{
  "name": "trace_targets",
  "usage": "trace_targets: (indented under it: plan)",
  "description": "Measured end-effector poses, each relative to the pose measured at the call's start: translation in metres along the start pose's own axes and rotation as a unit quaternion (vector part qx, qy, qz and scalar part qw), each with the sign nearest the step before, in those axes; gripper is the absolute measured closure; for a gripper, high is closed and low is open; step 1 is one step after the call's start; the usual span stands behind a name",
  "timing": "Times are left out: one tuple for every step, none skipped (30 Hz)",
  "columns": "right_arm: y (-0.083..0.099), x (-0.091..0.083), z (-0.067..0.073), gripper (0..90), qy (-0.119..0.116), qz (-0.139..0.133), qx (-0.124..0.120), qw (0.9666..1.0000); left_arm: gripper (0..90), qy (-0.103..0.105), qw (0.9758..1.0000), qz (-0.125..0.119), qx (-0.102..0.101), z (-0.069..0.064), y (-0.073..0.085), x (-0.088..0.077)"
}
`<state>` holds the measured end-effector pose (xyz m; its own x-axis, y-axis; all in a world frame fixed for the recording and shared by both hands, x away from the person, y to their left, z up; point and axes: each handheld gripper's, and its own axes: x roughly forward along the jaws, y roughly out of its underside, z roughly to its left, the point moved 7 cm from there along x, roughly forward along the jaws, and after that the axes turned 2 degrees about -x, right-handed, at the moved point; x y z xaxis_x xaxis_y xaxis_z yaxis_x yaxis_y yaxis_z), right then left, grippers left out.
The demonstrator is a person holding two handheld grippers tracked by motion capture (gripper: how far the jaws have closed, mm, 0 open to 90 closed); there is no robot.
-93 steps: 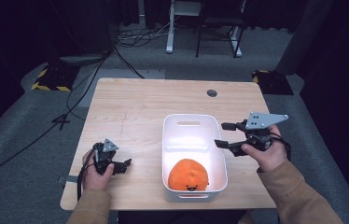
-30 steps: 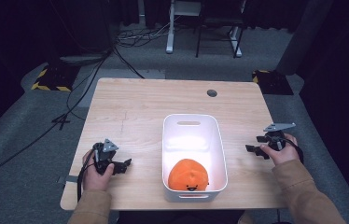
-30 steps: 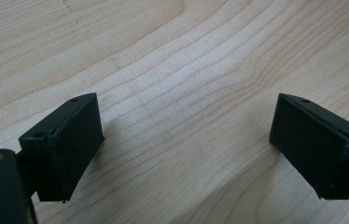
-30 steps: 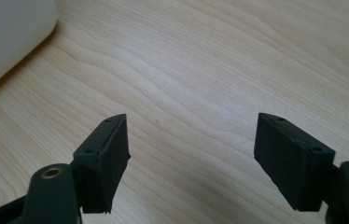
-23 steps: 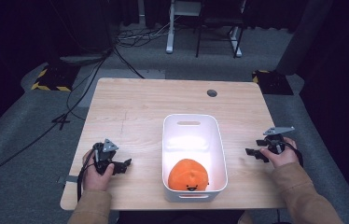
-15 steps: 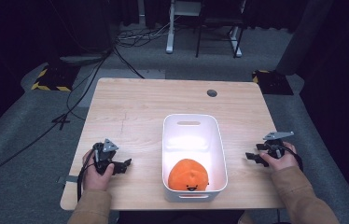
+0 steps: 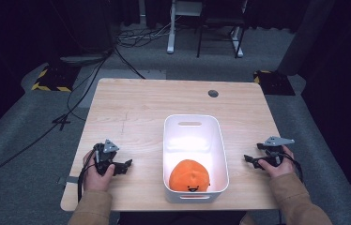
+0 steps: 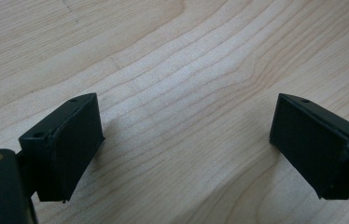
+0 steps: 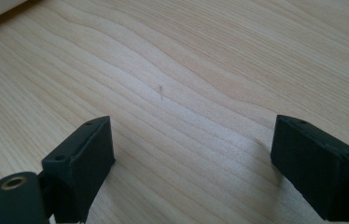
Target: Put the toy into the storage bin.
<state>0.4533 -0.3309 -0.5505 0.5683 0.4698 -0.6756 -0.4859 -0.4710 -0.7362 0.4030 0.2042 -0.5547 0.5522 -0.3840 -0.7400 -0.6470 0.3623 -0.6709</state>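
**Both grippers down on the table, plush in the bin**

The right gripper (image 7: 256, 159) rests low at the table's (image 7: 164, 101) right edge, near side, held in the person's right hand (image 7: 277, 166). Its jaws stand wide and have just been opening; the right gripper view shows nothing between them but bare wood grain, with a sliver of the white bin's wall at the top left corner. The left gripper (image 7: 122, 165) sits near the table's left near corner in the left hand (image 7: 96, 171), jaws also spread wide over bare wood.

Between the two grippers stands the white bin (image 7: 173, 140), well apart from each, its long side running near to far. The orange plush (image 7: 190, 176) lies inside at the bin's near end, a small face turned toward the person. The bin's far half is bare.
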Motion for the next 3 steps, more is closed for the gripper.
trace_targets:
  plan:
    - [0.0000, 0.0000, 0.0000, 13.4, 0.000, 0.000, 0.000, 1.0000, 9.9, 0.001, 1.0000, 0.000, -0.001, -0.0001, 0.0001, 0.0000]
    - [0.0000, 0.0000, 0.0000, 13.4, 0.000, 0.000, 0.000, 1.0000, 9.9, 0.000, 1.0000, 0.000, 0.000, 0.0000, 0.0000, 0.0000]
    - [0.0000, 0.0000, 0.0000, 13.4, 0.000, 0.000, 0.000, 1.0000, 9.9, 0.000, 1.0000, 0.000, 0.000, 0.0000, 0.0000, 0.0000]
